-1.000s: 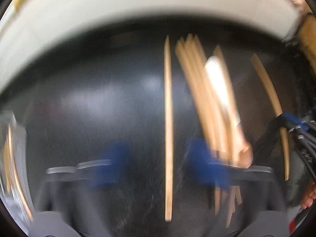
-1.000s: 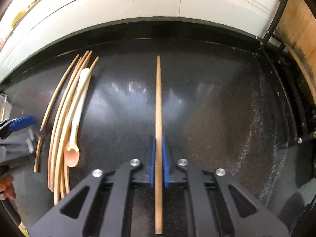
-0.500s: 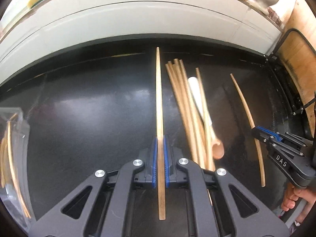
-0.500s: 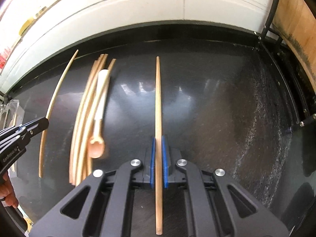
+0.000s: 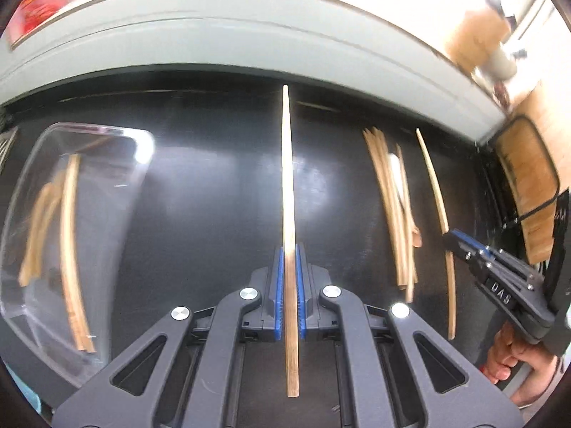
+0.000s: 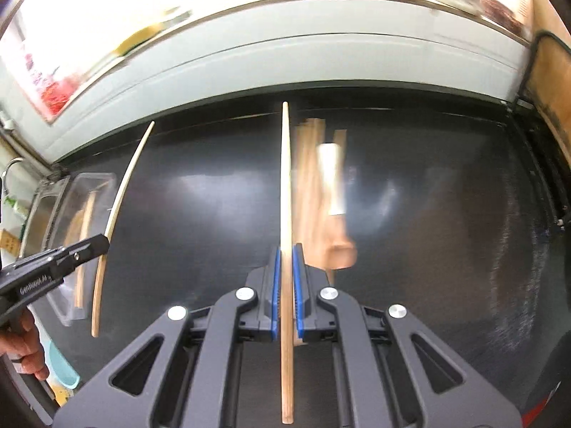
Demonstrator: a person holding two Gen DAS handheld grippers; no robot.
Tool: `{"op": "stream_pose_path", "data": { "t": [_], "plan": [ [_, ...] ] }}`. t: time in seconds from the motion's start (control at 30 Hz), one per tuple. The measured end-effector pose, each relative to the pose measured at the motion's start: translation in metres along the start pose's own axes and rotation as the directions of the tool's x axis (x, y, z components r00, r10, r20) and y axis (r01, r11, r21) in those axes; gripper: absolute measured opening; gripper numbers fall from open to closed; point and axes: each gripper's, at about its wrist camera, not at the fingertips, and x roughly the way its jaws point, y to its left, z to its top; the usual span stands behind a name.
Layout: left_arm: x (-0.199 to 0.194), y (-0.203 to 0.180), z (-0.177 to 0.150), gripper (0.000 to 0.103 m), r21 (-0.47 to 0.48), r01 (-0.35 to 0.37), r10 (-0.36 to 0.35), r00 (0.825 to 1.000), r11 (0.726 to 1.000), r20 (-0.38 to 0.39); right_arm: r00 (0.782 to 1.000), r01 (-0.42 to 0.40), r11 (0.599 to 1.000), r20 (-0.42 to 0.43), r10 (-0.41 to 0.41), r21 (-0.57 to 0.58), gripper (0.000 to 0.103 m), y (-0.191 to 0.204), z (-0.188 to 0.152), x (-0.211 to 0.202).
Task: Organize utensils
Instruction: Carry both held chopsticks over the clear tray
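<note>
On the black tabletop [image 5: 214,185] a loose bundle of wooden chopsticks [image 5: 392,214] lies with a small wooden spoon [image 5: 415,239] against it, and this bundle serves as the landmark. The left hand-held gripper [image 5: 289,285] is clamped on a single chopstick [image 5: 287,178], its blue pads pressed to either side of the stick, which runs straight ahead to the left of the bundle. Further left of the bundle stands a clear plastic container [image 5: 107,135] with several chopsticks inside [image 5: 69,249]. To the right of the bundle, in the left wrist view, the right hand-held gripper [image 5: 455,239] is closed on another chopstick [image 5: 433,182], a person's hand [image 5: 514,353] below it on the handle. In the right wrist view that right gripper [image 6: 285,285] pinches its chopstick [image 6: 285,185] just left of the blurred bundle [image 6: 310,185].
</note>
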Motion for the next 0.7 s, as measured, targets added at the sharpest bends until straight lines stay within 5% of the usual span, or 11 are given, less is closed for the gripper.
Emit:
{"op": "stream_pose_path", "data": {
  "t": [0.4, 0.7],
  "plan": [
    [-0.079, 0.152, -0.006, 0.006, -0.065, -0.040, 0.044, 0.998, 0.997, 0.053, 0.992, -0.125, 0.989, -0.003, 0.125, -0.079, 0.007, 0.182, -0.022, -0.005],
    [-0.108, 0.231, 0.006, 0.006, -0.051, -0.057, 0.060, 0.996, 0.997, 0.062, 0.990, -0.141, 0.982, 0.013, 0.144, -0.124, 0.007, 0.270, -0.032, 0.002]
  ]
}}
